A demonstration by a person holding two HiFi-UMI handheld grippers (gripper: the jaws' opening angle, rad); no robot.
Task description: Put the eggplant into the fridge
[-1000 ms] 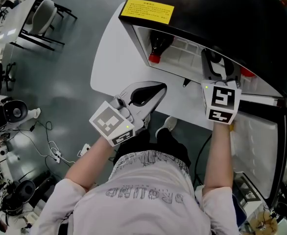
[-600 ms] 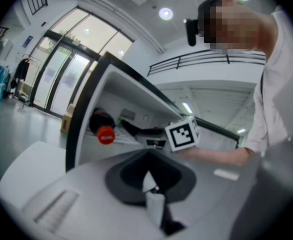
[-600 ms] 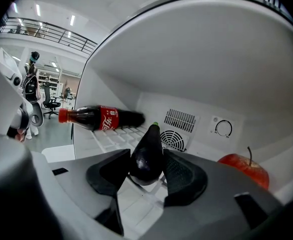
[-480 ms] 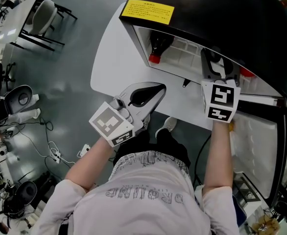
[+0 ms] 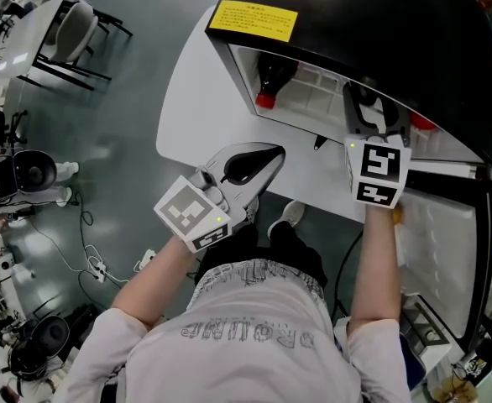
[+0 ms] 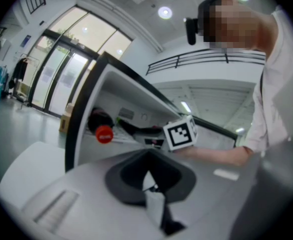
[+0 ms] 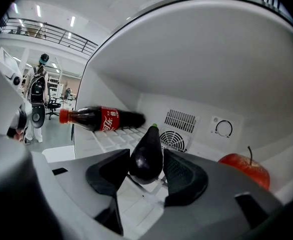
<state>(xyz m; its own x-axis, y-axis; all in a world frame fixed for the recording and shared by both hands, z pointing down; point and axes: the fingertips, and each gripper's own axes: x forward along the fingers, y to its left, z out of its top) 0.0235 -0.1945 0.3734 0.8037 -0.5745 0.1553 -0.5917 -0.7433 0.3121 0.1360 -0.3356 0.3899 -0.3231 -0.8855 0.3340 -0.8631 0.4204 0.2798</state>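
We're clamping the eggplant (image 7: 147, 146) in the right gripper (image 7: 146, 160), both pads pressing on its sides and the green stem end pointing away toward the back wall. It's sitting inside the fridge (image 5: 380, 32), hanging just above the white shelf (image 7: 106, 139); we can't tell whether it's touching. To its left the cola bottle (image 7: 101, 119) is lying on its side, red cap sticking out toward the open front edge. To its right the red apple (image 7: 244, 168) is resting near the right wall, apart from the gripper. Straight ahead, the round fan vent (image 7: 172, 139) and the dial (image 7: 222, 129) are showing on the back wall, so the middle lane between bottle and apple is reading as open shelf. The ceiling is curving well above the jaws. The fridge door (image 5: 447, 250) is standing open on the right. Outside, we're holding the left gripper (image 5: 250, 162) over the near edge of the white table (image 5: 187, 107), its jaws together with nothing between them, well apart from the fridge opening.
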